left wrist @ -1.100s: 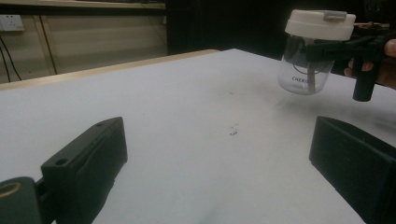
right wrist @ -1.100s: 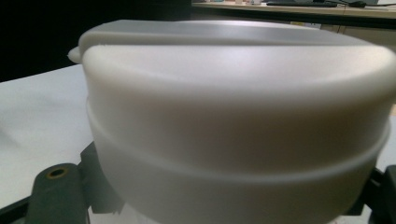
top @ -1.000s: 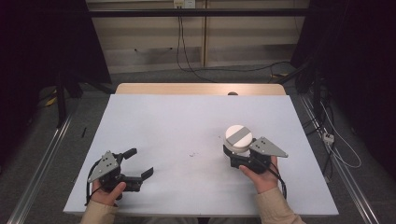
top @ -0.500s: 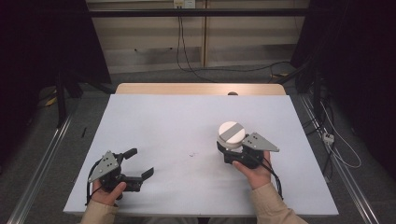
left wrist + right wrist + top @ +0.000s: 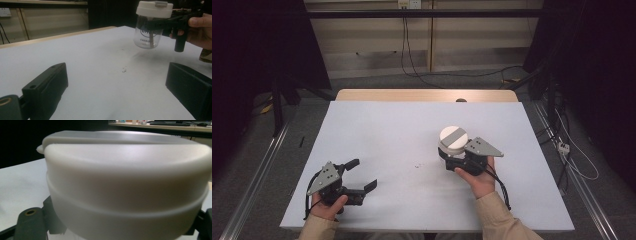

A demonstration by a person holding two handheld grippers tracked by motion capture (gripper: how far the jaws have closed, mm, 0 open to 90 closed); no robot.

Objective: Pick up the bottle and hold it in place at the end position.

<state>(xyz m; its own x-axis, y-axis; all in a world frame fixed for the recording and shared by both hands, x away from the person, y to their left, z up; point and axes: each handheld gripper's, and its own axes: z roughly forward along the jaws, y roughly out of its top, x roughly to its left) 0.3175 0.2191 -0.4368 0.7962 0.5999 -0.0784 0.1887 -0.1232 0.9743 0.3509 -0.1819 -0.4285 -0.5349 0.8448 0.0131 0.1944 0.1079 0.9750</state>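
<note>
A clear jar (image 5: 453, 139) with a white lid and a grey strip on top hangs a little above the white table (image 5: 387, 130), right of centre. My right gripper (image 5: 451, 156) is shut on the jar's body just under the lid. In the left gripper view the jar (image 5: 150, 27) shows dark lettering on its glass and casts a shadow below, with the right gripper (image 5: 160, 23) clamped round it. The lid (image 5: 127, 182) fills the right gripper view. My left gripper (image 5: 363, 174) rests at the front left, open and holding nothing, its jaws (image 5: 117, 75) wide apart over bare table.
A small speck (image 5: 417, 165) lies on the table between the grippers. A small dark object (image 5: 460, 100) sits at the wooden far edge. Cables (image 5: 412, 60) trail on the floor behind, and metal rails run along both sides of the table.
My right gripper has carried the jar to the left and slightly away from the person. The left gripper has stayed where it was.
</note>
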